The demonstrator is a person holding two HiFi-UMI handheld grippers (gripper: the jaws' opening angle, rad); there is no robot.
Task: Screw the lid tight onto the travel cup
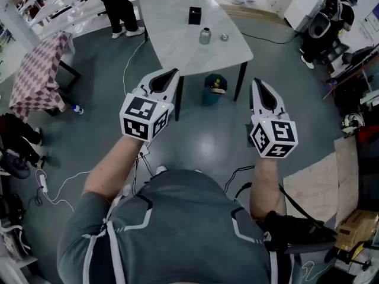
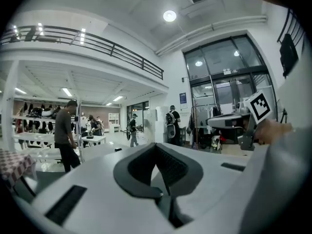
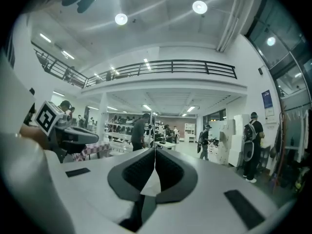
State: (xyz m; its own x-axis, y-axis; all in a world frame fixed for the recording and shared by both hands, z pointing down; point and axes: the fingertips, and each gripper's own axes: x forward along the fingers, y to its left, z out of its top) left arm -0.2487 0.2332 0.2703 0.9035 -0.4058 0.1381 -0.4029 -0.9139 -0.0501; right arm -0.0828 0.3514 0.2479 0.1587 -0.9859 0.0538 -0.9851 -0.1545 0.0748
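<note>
Short of the table (image 1: pixel 177 34): left gripper (image 1: pixel 173 73) closed, empty | right gripper (image 1: pixel 256 83) closed, empty

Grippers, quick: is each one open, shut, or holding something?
Left gripper: shut, holding nothing.
Right gripper: shut, holding nothing.

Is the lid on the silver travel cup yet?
Off: the small round silver lid lies on the white table beside the silver travel cup.

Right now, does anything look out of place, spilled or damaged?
Nothing spilled or damaged. The travel cup stands upright on the white table, its lid lying apart beside it. The left tongs and right tongs are shut, empty, and short of the table.
</note>
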